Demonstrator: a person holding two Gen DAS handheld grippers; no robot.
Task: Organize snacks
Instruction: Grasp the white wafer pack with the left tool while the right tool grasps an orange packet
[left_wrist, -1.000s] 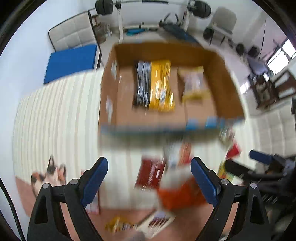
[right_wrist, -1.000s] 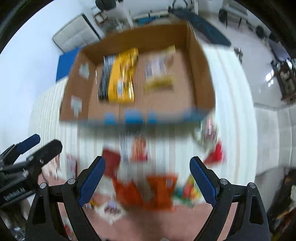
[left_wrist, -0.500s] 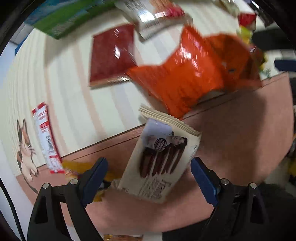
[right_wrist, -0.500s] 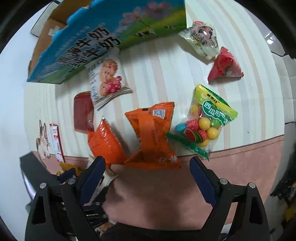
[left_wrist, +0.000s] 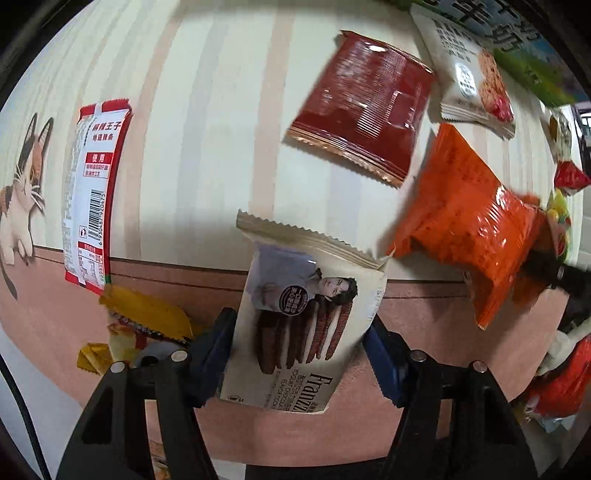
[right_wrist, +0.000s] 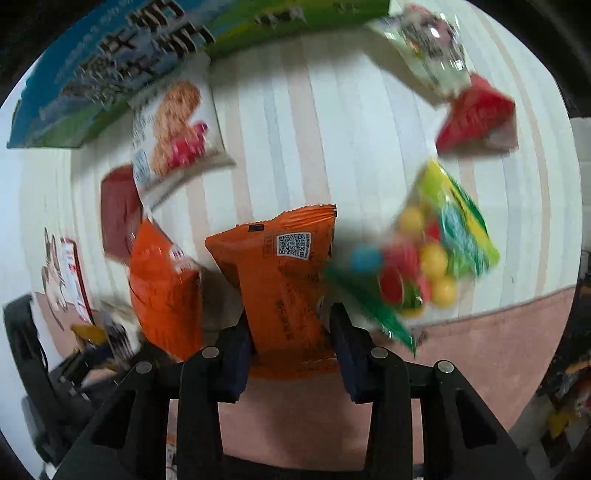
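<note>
Left gripper (left_wrist: 299, 354) pinching a cream biscuit packet (left_wrist: 299, 314) from both sides, blue pads pressed against its edges, the packet lying across the line where the striped part of the cloth meets the pinkish-brown border. Right gripper (right_wrist: 291, 345) clamped on the lower end of an orange bag (right_wrist: 284, 280), fingers squeezing its sides, QR code facing up. Crowded all around: a second orange bag (left_wrist: 465, 229) just right of the biscuit packet and nearly touching its crimped top corner, the same bag sitting just left of the held one in the right view. Beyond the packet, a dark red wrapper (left_wrist: 364, 107) lying flat, and past that a white cookie packet (left_wrist: 472, 77) close against the blue and green box (right_wrist: 122, 62) at the far edge. To the left, a long red and white packet (left_wrist: 90, 195) with a barcode, well apart from the rest, and a crumpled yellow wrapper (left_wrist: 147, 314) just beside the left gripper's finger. On the right side, a clear bag of coloured candy balls (right_wrist: 432, 254) touching the held orange bag, farther off a red triangular pouch (right_wrist: 476, 118) and a pale, blurred packet (right_wrist: 424, 48). Underneath, a tablecloth (left_wrist: 207, 110) in cream and beige stripes with a pinkish-brown border and a printed cat (left_wrist: 22, 184) at the left edge. Room beyond mostly dark and blurred, contents not clear. Inside of the box out of sight from here.
</note>
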